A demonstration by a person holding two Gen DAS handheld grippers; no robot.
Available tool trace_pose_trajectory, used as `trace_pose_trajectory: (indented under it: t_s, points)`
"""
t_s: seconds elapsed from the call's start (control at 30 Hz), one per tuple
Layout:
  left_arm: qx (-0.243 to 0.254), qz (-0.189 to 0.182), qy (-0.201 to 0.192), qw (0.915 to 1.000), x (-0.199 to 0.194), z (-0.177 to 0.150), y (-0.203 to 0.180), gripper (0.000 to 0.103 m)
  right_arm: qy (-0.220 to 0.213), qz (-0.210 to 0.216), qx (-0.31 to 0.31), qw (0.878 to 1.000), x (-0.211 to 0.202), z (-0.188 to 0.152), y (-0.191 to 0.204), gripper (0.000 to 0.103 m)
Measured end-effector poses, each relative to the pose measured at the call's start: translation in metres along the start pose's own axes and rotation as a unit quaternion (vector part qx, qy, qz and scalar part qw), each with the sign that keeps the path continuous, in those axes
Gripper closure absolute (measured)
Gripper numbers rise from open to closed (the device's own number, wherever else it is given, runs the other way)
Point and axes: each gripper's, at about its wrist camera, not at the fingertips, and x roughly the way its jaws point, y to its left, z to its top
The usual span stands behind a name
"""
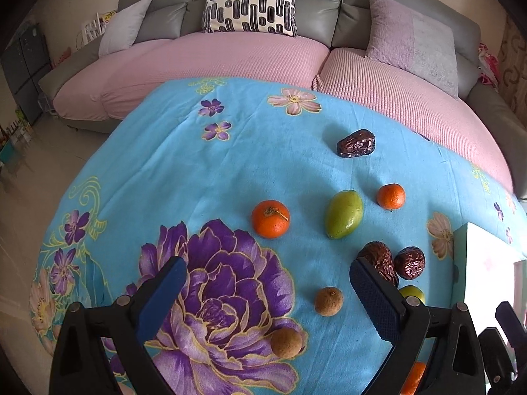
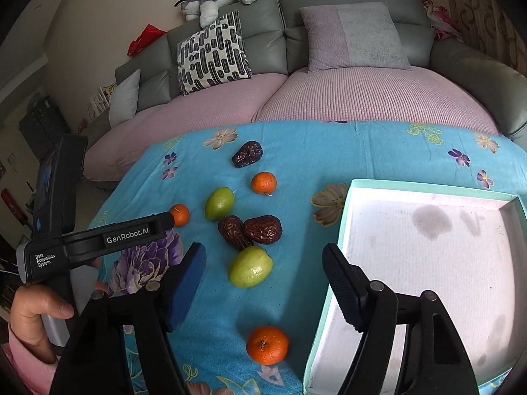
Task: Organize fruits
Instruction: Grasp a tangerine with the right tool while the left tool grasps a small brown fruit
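Fruits lie loose on a blue flowered cloth (image 1: 230, 171). In the left wrist view I see an orange (image 1: 270, 219), a green fruit (image 1: 343, 214), a smaller orange (image 1: 391, 196), a lone date (image 1: 355, 144), two dates side by side (image 1: 409, 262) and two brown longans (image 1: 327, 301). My left gripper (image 1: 268, 279) is open over the purple flower print, holding nothing. My right gripper (image 2: 265, 263) is open too, with a green fruit (image 2: 250, 271) lying on the cloth between its fingertips, untouched. An orange (image 2: 267, 344) sits nearer, under the jaws.
A shallow white tray with a mint rim (image 2: 349, 197) lies on the cloth to the right, with nothing in it. A hand (image 2: 33, 312) holds the left gripper's handle (image 2: 108, 240) at the left. A grey sofa with pink covers (image 2: 329, 105) and cushions stands beyond the table.
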Motion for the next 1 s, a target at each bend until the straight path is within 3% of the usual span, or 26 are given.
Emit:
trace_pose_trajectory:
  t_s: [0.3, 0.43, 0.5, 0.57, 0.73, 0.87, 1.0]
  points:
    - [0.003, 0.030, 0.076, 0.9967, 0.017, -0.043, 0.012, 0.014, 0.092, 0.006, 0.006, 0.996, 0.023, -0.034, 0.003, 0.043]
    - [0.014, 0.013, 0.084, 0.9962, 0.018, -0.053, 0.004, 0.025, 0.115, -0.001, 0.002, 0.993, 0.028, -0.045, 0.004, 0.051]
    - [0.023, 0.005, 0.097, 0.9950, 0.020, -0.057, -0.002, 0.042, 0.121, -0.004, -0.002, 0.993, 0.030, -0.047, 0.005, 0.052]
    - [0.022, -0.003, 0.108, 0.9939, 0.024, -0.061, -0.002, 0.048, 0.130, -0.009, -0.003, 0.991, 0.033, -0.049, 0.005, 0.054]
    - [0.023, -0.012, 0.108, 0.9938, 0.021, -0.066, -0.009, 0.060, 0.137, -0.022, -0.015, 0.990, 0.036, -0.051, 0.008, 0.057]
    - [0.010, -0.033, 0.106, 0.9937, 0.023, -0.061, -0.007, 0.075, 0.145, -0.025, -0.021, 0.989, 0.039, -0.052, 0.010, 0.058]
    - [0.009, -0.023, 0.098, 0.9948, 0.015, -0.057, -0.001, 0.076, 0.149, -0.035, -0.028, 0.988, 0.040, -0.054, 0.011, 0.063]
